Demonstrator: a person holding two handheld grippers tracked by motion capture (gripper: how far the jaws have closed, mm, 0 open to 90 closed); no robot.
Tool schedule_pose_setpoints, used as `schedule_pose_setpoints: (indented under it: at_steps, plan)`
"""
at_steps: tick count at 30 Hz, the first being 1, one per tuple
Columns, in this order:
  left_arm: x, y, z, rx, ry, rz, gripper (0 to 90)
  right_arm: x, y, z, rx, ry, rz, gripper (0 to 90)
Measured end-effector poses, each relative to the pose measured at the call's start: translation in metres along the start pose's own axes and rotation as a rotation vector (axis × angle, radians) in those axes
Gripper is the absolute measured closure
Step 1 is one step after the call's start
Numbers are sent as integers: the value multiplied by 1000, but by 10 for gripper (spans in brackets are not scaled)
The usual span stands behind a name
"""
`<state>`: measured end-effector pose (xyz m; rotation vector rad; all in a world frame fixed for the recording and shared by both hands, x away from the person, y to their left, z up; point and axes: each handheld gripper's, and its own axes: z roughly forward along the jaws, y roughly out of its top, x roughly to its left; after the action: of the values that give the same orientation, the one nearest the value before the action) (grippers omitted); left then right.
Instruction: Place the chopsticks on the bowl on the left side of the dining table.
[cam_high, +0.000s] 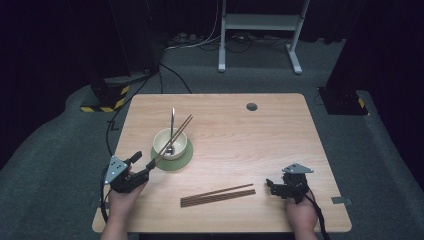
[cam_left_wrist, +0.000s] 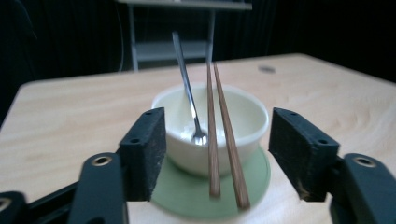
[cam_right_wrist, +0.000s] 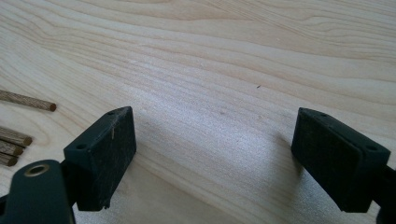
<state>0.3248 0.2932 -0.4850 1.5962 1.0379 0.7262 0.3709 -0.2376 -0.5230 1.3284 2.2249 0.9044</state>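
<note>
A cream bowl (cam_high: 169, 143) (cam_left_wrist: 243, 116) stands on a green saucer (cam_high: 183, 159) (cam_left_wrist: 187, 196) left of the table's middle. A metal spoon (cam_high: 172, 125) (cam_left_wrist: 187, 88) and a pair of brown chopsticks (cam_high: 176, 135) (cam_left_wrist: 224, 130) lean in it. The chopsticks' lower ends rest on the saucer between the jaws of my left gripper (cam_high: 145, 161) (cam_left_wrist: 217, 154), which is open just short of the bowl. Several more chopsticks (cam_high: 217, 195) (cam_right_wrist: 16, 135) lie flat near the front edge. My right gripper (cam_high: 274, 187) (cam_right_wrist: 215, 154) is open over bare wood to their right.
The wooden table (cam_high: 260, 145) has a round grey cable hole (cam_high: 251, 106) at the back right. A white metal frame (cam_high: 260, 30) and cables lie on the grey floor beyond the table.
</note>
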Motion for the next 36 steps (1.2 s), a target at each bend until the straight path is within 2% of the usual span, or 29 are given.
schedule_pose_setpoints:
  at_steps: [4,6,8,12,13,14,16,19,21,30,32,36]
  plan:
    - [-8,-8,3,45,27,27,340,0,0,0,1,3,0,137]
    - [-12,-10,5,72,44,57,356,0,0,0,1,4,0,137]
    - [-14,-12,7,92,41,78,382,0,0,0,1,4,-1,137]
    - [-12,-13,10,93,46,96,405,0,0,0,1,5,-1,137]
    - [-13,-14,11,92,52,87,409,0,0,0,1,5,-1,137]
    - [-11,-14,11,97,54,101,417,0,0,0,1,5,-1,137]
    - [-11,-15,11,96,59,109,461,0,0,0,2,5,-1,137]
    - [-11,-16,12,104,56,95,510,0,0,0,1,5,-2,137]
    - [-10,-17,11,107,53,103,535,0,0,0,1,5,-1,137]
    - [0,-15,19,90,48,97,563,0,0,0,1,5,-2,137]
    - [1,-15,21,76,40,81,574,0,0,0,2,6,-1,137]
    - [0,-15,22,68,38,94,598,0,0,0,2,5,-2,137]
